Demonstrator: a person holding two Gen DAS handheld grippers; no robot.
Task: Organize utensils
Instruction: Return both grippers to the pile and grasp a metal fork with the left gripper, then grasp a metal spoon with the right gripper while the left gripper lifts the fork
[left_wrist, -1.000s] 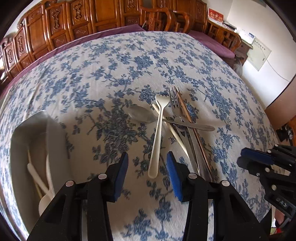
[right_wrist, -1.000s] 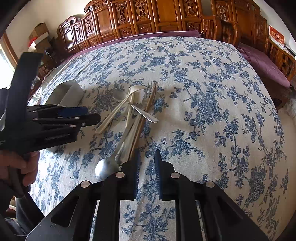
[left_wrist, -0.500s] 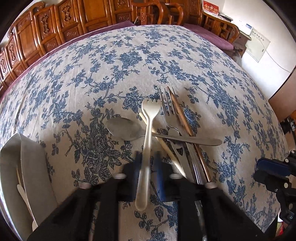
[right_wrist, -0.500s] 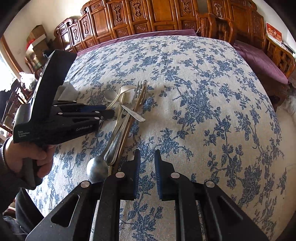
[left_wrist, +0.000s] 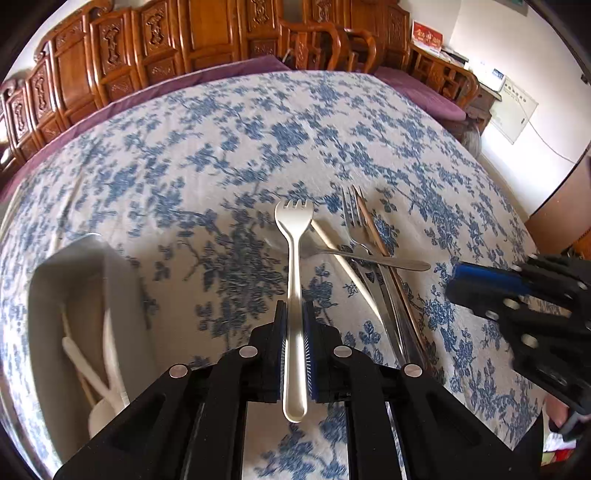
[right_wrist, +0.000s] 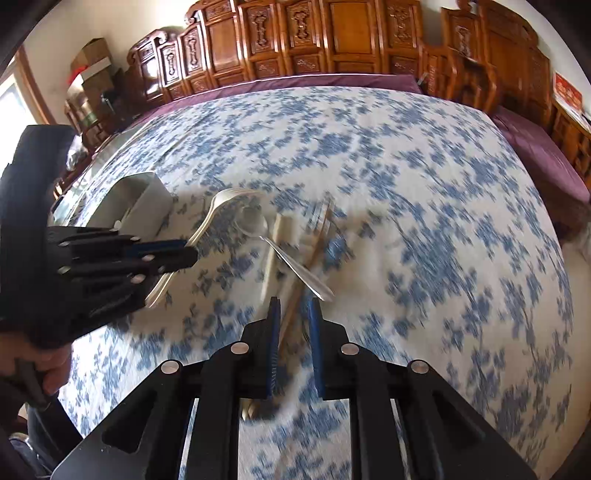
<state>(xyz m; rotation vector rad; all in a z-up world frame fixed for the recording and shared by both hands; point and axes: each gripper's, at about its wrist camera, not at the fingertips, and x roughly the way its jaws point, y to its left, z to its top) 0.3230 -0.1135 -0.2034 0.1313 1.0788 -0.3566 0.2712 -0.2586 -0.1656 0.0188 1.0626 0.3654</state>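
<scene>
My left gripper is shut on the handle of a cream plastic fork, which is held off the cloth with its tines pointing away. From the right wrist, the left gripper carries the cream fork beside the tray. On the cloth lies a pile: a metal spoon, a metal fork, a brown chopstick and a cream stick. My right gripper hovers over the pile's near handles, its jaws a narrow gap apart, gripping nothing.
A white tray stands at the left, with white plastic utensils inside. A blue-flowered cloth covers the table. Carved wooden chairs line the far edge. A person's hand holds the left gripper.
The left gripper's jaws closed on the cream fork's handle and raised it off the pile. The right gripper slid left over the pile's handles.
</scene>
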